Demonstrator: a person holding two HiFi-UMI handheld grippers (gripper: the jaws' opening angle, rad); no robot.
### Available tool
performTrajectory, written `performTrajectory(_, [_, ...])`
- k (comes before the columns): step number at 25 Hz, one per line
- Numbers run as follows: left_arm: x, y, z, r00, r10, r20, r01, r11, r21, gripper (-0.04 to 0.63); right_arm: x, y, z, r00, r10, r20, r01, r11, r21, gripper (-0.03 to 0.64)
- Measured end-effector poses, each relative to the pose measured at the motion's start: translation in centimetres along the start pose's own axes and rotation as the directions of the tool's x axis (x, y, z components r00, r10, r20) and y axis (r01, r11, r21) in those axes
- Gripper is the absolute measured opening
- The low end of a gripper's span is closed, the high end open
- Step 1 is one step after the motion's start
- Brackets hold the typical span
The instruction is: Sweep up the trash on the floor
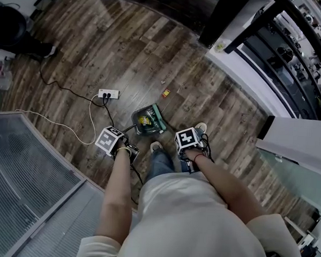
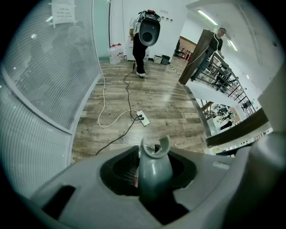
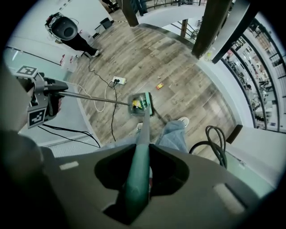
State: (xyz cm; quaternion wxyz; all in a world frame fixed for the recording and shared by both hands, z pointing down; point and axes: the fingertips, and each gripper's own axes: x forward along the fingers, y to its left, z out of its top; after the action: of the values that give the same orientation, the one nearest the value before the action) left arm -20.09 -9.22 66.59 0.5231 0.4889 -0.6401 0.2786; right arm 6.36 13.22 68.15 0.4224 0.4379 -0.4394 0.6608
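A green dustpan [image 1: 148,121] stands on the wood floor just ahead of my shoes, with yellow scraps inside it. My left gripper [image 1: 116,144] is shut on the dustpan's grey handle [image 2: 154,167], whose clip-shaped top pokes up between the jaws. From the left gripper [image 3: 38,100] a thin rod slants down to the dustpan [image 3: 140,103]. My right gripper [image 1: 189,143] is shut on the green broom handle [image 3: 137,172], which runs down to the dustpan's mouth. An orange-yellow scrap [image 1: 165,92] and a smaller bit [image 1: 163,81] lie on the floor beyond the pan.
A white power strip [image 1: 108,94] with black and white cables lies left of the dustpan. A ribbed glass partition [image 1: 29,183] fills the lower left. A dark railing and a white ledge [image 1: 299,140] border the right. A person in black [image 1: 15,29] stands far left.
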Motion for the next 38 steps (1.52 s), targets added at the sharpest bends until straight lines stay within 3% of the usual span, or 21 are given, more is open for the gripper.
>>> performTrajectory(8, [-0.1, 0.2, 0.1, 1.000, -0.005, 0.001, 0.005, 1.000, -0.001, 0.122, -0.1, 1.0, -0.1, 1.000, -0.020, -0.007, 0.019, 0.996, -0.087, 0.095])
performTrajectory(13, [-0.1, 0.1, 0.1, 1.000, -0.008, 0.002, 0.008, 1.000, -0.001, 0.123, -0.6, 1.9, -0.1, 0.999, -0.036, 0.009, 0.037, 0.977, -0.209, 0.095])
performTrajectory(19, [-0.1, 0.1, 0.1, 1.000, -0.010, 0.002, 0.010, 1.000, -0.006, 0.126, -0.7, 2.7, 0.0, 1.000, -0.025, 0.006, 0.026, 0.963, -0.270, 0.094])
performTrajectory(38, [-0.2, -0.1, 0.1, 1.000, -0.025, 0.000, 0.025, 1.000, 0.005, 0.130, -1.1, 1.3, -1.0, 1.000, -0.004, 0.003, 0.005, 0.985, -0.174, 0.095])
